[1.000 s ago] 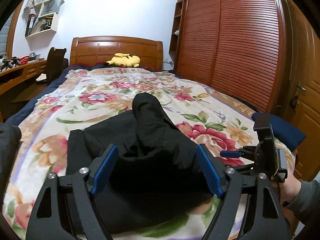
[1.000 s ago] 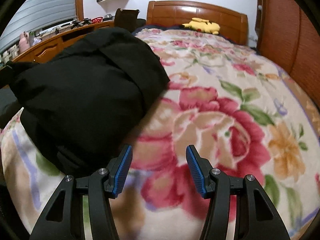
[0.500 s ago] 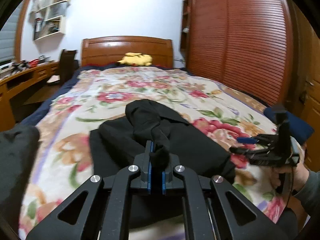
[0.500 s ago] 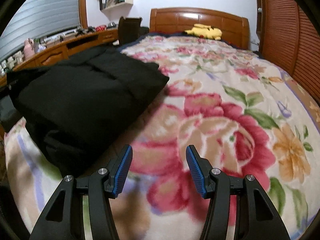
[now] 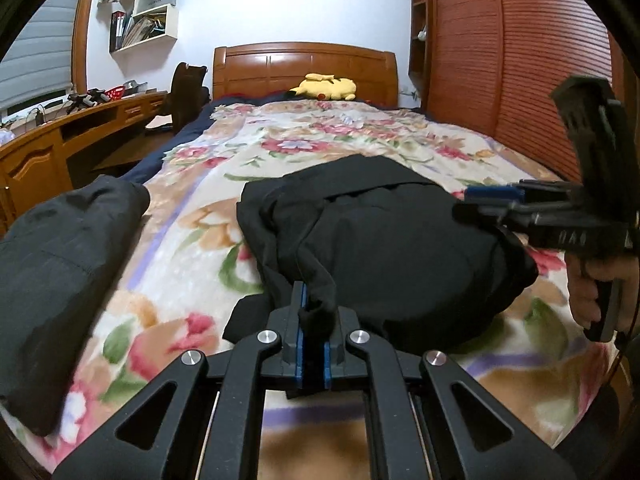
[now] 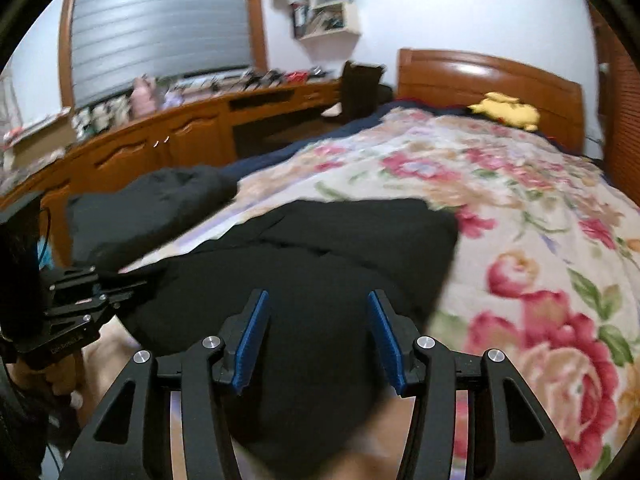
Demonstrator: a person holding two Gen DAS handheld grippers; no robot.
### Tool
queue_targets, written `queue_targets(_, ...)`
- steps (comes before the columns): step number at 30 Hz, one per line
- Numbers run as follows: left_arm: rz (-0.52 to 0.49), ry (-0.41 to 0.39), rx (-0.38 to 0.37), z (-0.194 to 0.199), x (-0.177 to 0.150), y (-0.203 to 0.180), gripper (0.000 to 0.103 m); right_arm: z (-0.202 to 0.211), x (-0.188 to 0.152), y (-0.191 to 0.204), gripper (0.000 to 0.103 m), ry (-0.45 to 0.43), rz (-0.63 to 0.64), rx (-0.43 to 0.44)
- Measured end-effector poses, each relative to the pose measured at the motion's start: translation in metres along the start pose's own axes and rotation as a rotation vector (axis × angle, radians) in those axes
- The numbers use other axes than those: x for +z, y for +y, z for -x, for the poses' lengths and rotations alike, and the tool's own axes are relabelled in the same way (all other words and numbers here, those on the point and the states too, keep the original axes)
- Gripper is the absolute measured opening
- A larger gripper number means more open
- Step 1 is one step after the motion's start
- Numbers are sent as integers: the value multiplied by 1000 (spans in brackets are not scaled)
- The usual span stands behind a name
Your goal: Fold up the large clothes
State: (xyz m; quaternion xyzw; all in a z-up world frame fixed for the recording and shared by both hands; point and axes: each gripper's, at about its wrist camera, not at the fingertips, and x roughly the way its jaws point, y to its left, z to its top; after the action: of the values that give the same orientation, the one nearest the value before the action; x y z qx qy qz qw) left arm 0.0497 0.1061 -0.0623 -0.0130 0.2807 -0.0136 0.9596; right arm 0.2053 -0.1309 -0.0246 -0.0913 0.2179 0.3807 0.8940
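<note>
Black, soft and bulky, the jacket (image 5: 384,240) lies heaped on the flowered bed (image 5: 192,216). My left tool (image 5: 314,332) pinches a limp strip of it; my right tool (image 6: 316,332) hovers above it, spread apart. I'd grab seams, since loose cloth sags.

- We see the black garment (image 5: 384,248) as soft, matt cloth, creased.
- The floral blanket (image 5: 320,140) looks like plush, fuzzy fabric.
- The left gripper (image 5: 313,344) seems to us matt black plastic, with blue ribbed pads (image 5: 298,344) and shiny metal screws.
- The headboard (image 5: 304,66) and wardrobe doors (image 5: 520,60) are glossy, varnished wood.
</note>
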Motion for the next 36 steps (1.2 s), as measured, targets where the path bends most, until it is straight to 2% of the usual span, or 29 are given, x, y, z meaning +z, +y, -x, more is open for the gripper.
queue_targets(6,-4,32,-7,-9,-8,-3,7,-28,-27,-2,49,136,39,-14)
queue_targets(12,4,46,-8,-15,-11,-1,7,-37,-37,-1,49,149,48,-38)
queue_targets(16,18,33,-29,-7,-8,2,11,-40,-34,6,49,151,52,-40)
queue_targets(21,14,39,-10,4,-7,5,17,-40,-34,9,49,147,59,-47)
queue_targets(24,20,24,10,17,-9,12,31,-34,-35,11,50,147,63,-47)
queue_targets(26,31,15,12,25,-11,18,46,-34,-34,10,50,151,64,-45)
queue_targets(27,34,12,13,28,-12,21,48,-35,-34,11,50,152,65,-46)
queue_targets(28,36,11,12,31,-14,23,54,-34,-34,11,50,152,67,-47)
queue_targets(29,36,13,11,33,-16,25,65,-34,-34,11,50,152,69,-48)
queue_targets(31,31,12,7,36,-20,27,78,-34,-34,11,50,151,69,-49)
queue_targets(36,21,18,19,37,-30,27,79,-32,-35,12,50,146,71,-55)
